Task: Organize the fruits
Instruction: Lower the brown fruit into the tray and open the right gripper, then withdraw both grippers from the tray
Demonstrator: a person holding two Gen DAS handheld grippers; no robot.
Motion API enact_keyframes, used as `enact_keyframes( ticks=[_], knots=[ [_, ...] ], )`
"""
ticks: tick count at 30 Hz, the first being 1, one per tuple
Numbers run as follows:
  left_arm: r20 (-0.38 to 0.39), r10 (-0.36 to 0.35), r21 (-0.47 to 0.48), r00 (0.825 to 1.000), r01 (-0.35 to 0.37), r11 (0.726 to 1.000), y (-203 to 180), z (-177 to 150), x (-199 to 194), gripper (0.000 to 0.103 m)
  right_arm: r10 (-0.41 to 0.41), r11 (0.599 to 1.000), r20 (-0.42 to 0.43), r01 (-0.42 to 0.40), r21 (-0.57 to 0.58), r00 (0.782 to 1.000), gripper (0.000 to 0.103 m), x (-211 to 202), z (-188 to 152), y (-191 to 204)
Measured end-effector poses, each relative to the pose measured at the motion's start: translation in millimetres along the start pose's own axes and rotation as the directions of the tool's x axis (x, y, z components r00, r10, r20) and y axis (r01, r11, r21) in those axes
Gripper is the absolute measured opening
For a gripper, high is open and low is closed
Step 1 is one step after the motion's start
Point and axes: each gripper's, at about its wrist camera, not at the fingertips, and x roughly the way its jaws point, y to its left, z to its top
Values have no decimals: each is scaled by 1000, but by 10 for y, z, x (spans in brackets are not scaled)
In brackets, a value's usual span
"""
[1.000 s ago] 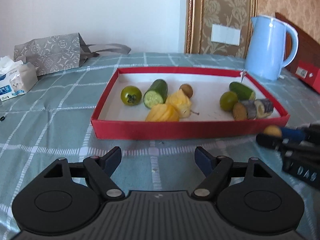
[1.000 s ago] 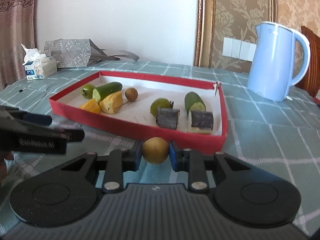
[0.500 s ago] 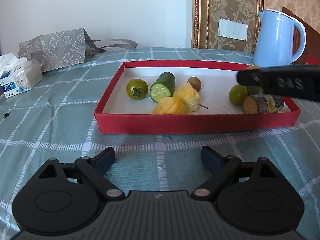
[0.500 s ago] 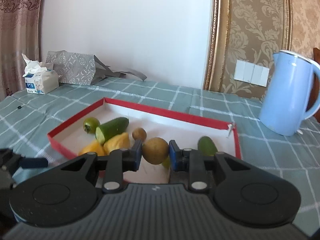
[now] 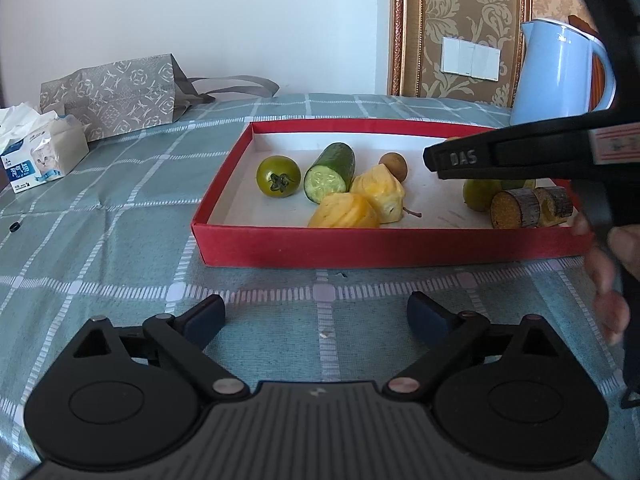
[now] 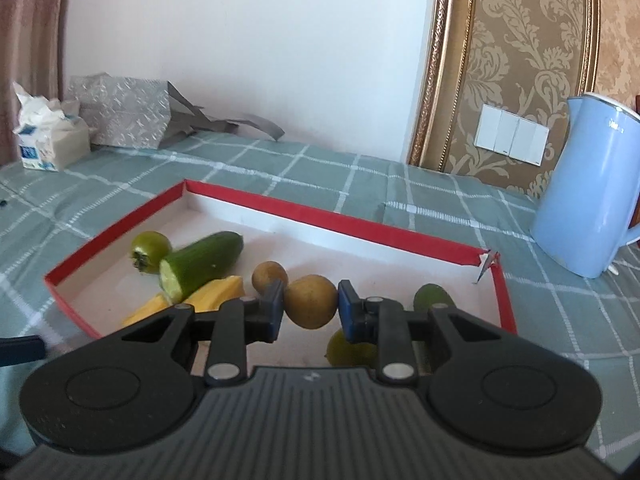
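While held above the tray: a brown round fruit (image 6: pixel 311 301) is clamped between the blue pads (image 6: pixel 273 304) of the right hand-held gripper (image 6: pixel 311 308)
Right hand-held gripper: closed on the fruit; seen from the left wrist as a black bar stretching in from the right over the tray's right part, with a hand (image 5: pixel 608 276) partly visible at the frame's edge
Left hand-held gripper (image 5: pixel 316 318): jaws are opening, spread wide, with nothing between them; it is held over the table (image 5: pixel 120 240) in front of the tray's near wall
Tray (image 5: pixel 360 248): red outside, white inside, set on the green checked cloth
Tray, left part: a green tomato (image 5: pixel 278 176) is seen beside a cut cucumber (image 5: pixel 330 173), with two yellow pieces (image 5: pixel 360 204) just in front
Tray, middle: a second small brown fruit (image 5: pixel 393 164) is placed behind the yellow pieces
Tray, right part: a green round fruit (image 5: pixel 480 196), two dark-skinned cut segments (image 5: pixel 516 209) and another green piece (image 6: pixel 434 298) are gathered near the right wall
Kettle (image 6: pixel 592 192): pale blue, placed on the table beyond the tray's far right corner
Bag (image 5: pixel 116 96): grey patterned, laid at the far left of the table
Tissues (image 5: pixel 40 152): a pack set just beside the bag
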Motion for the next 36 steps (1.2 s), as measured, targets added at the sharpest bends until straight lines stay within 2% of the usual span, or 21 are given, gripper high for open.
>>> enact_keyframes(
  ticks=[5, 6, 9, 11, 12, 15, 18, 21, 27, 32, 36],
  knots=[
    [1, 2, 0, 1000, -2, 1000, -4, 0, -3, 99, 8, 1000, -56, -7, 13, 998, 27, 198, 21, 13],
    [1, 2, 1, 1000, -2, 1000, -4, 0, -3, 99, 10, 1000, -59, -9, 14, 998, 29, 212, 16, 17],
    [1, 3, 1, 1000, -3, 1000, -5, -2, -5, 99, -11, 1000, -30, 11, 3, 999, 49, 169, 16, 35],
    [2, 3, 1, 1000, -3, 1000, -5, -2, -6, 99, -19, 1000, -6, 19, 0, 1000, 52, 118, 32, 34],
    [2, 3, 1, 1000, -3, 1000, -6, -2, -6, 99, -19, 1000, 1, 19, 6, 1000, 57, 94, 41, 26],
    [1, 2, 1, 1000, -2, 1000, -7, -2, -5, 99, -20, 1000, 16, 20, 17, 1000, 79, 4, 65, 4],
    [0, 5, 0, 1000, -5, 1000, -6, -2, -4, 100, -33, 999, 46, 32, 11, 998, 84, -185, 55, -8],
    [0, 5, 0, 1000, -5, 1000, -8, -4, -3, 100, 12, 998, 91, -17, 59, 996, 101, -490, -11, -104],
    [1, 6, 0, 1000, -6, 1000, -12, -4, -6, 100, 71, 992, 127, -84, 98, 989, 103, -954, -346, -237],
    [1, 6, 2, 1000, -6, 1000, -15, -6, -4, 102, 73, 993, 153, -86, 83, 986, 103, -1085, -575, -288],
    [1, 4, 3, 1000, -4, 1000, -21, -10, -3, 102, 109, 986, 152, -126, 106, 982, 103, -1068, -612, -297]
  ],
)
